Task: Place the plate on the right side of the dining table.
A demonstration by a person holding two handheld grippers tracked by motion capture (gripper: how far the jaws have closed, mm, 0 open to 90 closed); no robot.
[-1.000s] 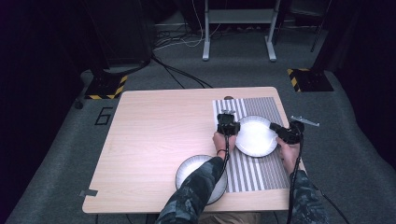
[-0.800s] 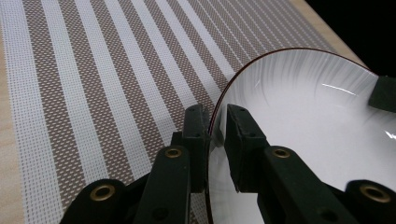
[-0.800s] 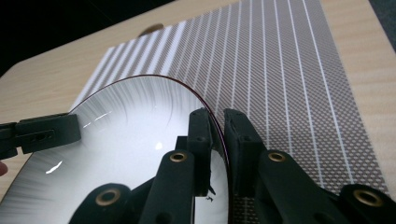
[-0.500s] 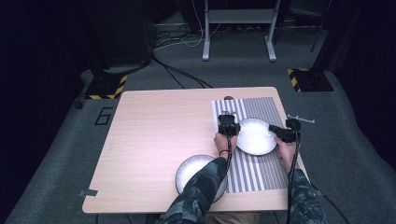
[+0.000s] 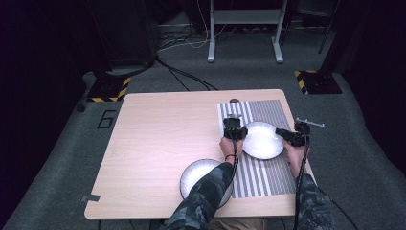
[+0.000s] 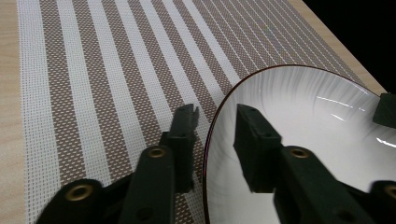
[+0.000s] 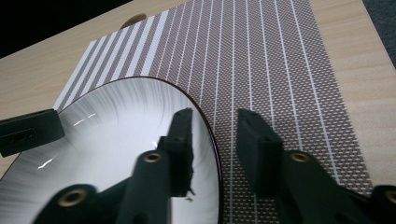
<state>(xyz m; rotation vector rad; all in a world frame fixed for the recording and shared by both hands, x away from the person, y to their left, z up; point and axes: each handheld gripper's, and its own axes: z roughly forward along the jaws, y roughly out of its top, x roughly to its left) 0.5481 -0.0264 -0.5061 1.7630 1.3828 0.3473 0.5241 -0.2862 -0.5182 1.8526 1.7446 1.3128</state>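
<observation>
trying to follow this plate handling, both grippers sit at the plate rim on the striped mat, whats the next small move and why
Probably close both grippers on the rim. The left gripper and the right gripper each straddle the edge of the white plate, one jaw over the plate, one over the striped mat, with gaps visible on both sides. Nothing is clamped yet, so lifting now would likely leave the plate behind.

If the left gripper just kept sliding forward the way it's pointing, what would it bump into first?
Probably nothing solid. The left gripper straddles the rim of the white plate, jaws open. Straight ahead, one jaw would skim above the striped placemat and the other over the plate's curved edge, though depth is hard to judge.
</observation>
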